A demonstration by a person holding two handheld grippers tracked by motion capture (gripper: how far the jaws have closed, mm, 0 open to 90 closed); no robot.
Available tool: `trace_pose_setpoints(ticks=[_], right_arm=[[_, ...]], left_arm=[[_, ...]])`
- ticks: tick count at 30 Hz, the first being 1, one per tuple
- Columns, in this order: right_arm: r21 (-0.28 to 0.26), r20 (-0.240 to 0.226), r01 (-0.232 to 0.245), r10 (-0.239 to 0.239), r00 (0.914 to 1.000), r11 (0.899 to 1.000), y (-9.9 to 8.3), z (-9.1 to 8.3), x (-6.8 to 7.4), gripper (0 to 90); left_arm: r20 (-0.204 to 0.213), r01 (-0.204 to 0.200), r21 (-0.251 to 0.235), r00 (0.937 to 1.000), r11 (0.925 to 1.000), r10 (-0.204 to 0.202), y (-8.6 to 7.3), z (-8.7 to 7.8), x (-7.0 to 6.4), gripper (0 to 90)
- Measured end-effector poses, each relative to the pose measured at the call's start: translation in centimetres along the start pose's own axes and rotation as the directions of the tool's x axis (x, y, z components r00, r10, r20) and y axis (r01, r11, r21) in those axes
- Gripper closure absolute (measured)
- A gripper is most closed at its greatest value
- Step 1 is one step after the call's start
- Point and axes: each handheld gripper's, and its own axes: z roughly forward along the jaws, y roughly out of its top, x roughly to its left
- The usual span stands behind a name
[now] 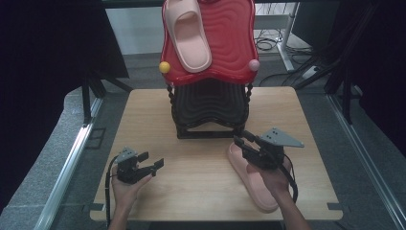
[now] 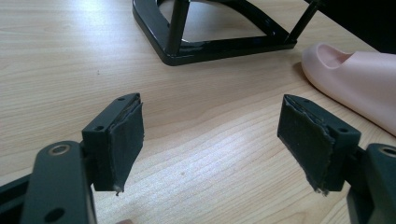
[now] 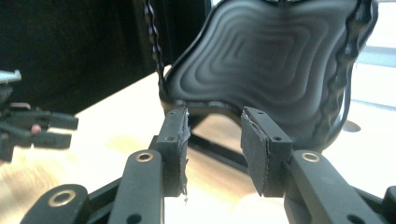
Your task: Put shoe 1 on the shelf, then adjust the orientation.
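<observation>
High view: one pink slipper (image 1: 187, 38) already sits on the rack's red top shelf (image 1: 230, 43); the second slipper (image 1: 251, 179) lies on the worktop (image 1: 201, 177) under my right hand-held gripper (image 1: 242, 142), jaws partly apart, gripping nothing. My left hand-held gripper (image 1: 154, 162) hovers low, jaws spread, empty. Left to do: grab and shelve it.

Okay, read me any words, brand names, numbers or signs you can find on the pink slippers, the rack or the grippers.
None can be read.
Pink rubber slipper on the wooden table: plain, no print showing.
Pink rubber slipper on the red wavy top shelf: plain.
Black wavy lower shelf: ripple pattern, no lettering.
Left gripper and right gripper: bare black pads, no marks.
</observation>
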Motion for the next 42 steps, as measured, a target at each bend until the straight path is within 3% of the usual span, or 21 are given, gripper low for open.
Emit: trace_pose_setpoints(ticks=[8,14,17,22,25,35,42], right_arm=[[0.056,0.019,0.01,-0.011,0.9998,0.998,-2.9,-0.8,-0.8,61.0],[0.108,0.045,-0.014,0.009,0.999,0.994,-5.0,-1.2,-2.4,61.0],[0.145,0.071,0.004,-0.015,0.9973,0.989,-5.7,-1.5,-3.1,61.1],[0.185,0.086,-0.006,-0.011,0.9962,0.983,-6.7,-2.1,-4.4,65.5],[0.228,0.097,-0.001,-0.021,0.9951,0.974,-7.8,-2.5,-5.2,71.4],[0.332,0.173,-0.059,0.001,0.9849,0.942,-10.6,-4.2,-8.7,89.4],[0.384,0.208,-0.09,0.009,0.9781,0.919,-12.2,-4.9,-10.0,89.9]], left_arm=[[-0.002,-0.002,0.002,1.0,1.0,0.002,-0.1,0.0,-0.1,22.9],[-0.004,-0.002,0.0,1.0,1.0,0.002,-0.1,-0.1,-0.1,22.9],[-0.005,-0.005,0.001,1.0,1.0,0.005,-0.1,0.0,-0.2,22.8],[-0.003,-0.008,0.007,1.0,0.9999,0.008,-0.2,0.1,-0.2,22.7],[-0.002,-0.007,0.003,1.0,1.0,0.007,-0.1,0.0,-0.2,22.7],[-0.002,-0.006,0.007,1.0,1.0,0.006,-0.2,0.1,-0.2,22.7],[-0.001,-0.006,0.008,1.0,0.9999,0.006,-0.3,0.1,-0.2,22.7]])
